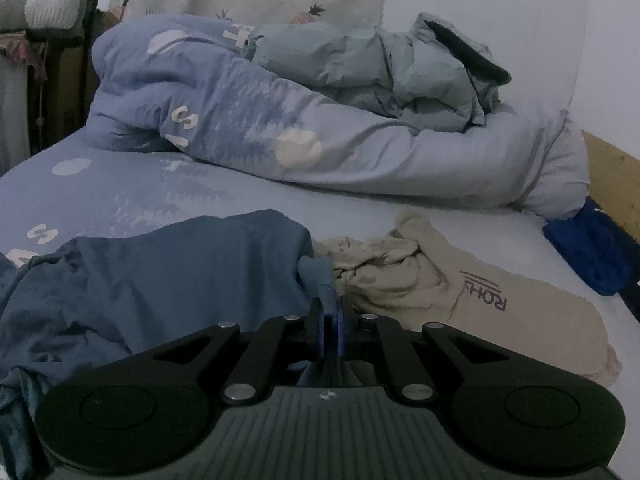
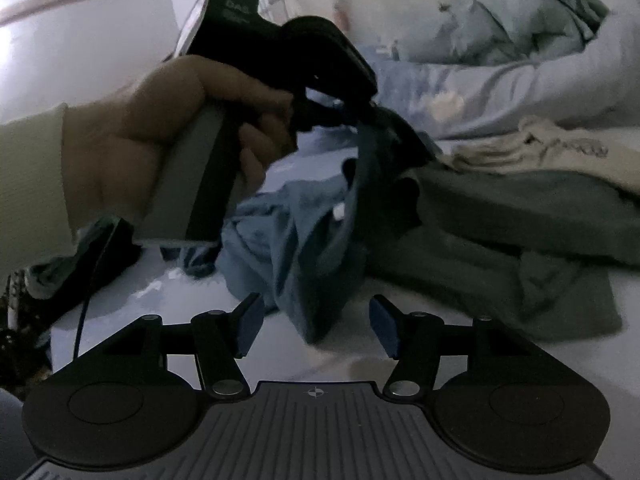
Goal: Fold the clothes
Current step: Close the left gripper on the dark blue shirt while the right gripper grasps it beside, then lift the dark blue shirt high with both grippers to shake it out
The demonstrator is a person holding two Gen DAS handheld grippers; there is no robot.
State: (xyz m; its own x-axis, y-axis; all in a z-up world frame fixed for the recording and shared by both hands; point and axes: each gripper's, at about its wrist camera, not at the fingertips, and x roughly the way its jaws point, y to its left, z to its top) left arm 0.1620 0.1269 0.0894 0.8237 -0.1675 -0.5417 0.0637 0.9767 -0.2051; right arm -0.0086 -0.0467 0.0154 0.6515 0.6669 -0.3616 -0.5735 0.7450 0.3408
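Left side first: the blue garment is lying crumpled on the bed, and the left gripper has its jaws pressed together on a little pinch of the fabric at the garment's right edge. From the right wrist view the person's hand has that gripper raised, so the blue cloth hangs down from it in a strip. My guess is it's being lifted by an edge so it can be shaken flat before folding.

The right gripper is spread wide with nothing pinched; the hanging end of the blue cloth dangles just ahead of it, between the two pads but not touched. Looks like it's lined up to catch a second spot.

Further right, a beige garment sits bunched on the bed just beside the blue one, waiting its turn I'd say. It has print reading "ROH" plus some lines, upside down from here, rest hidden in a fold. The bed sheet shows scattered letters like "S". There's a dark blue cloth at the far right edge
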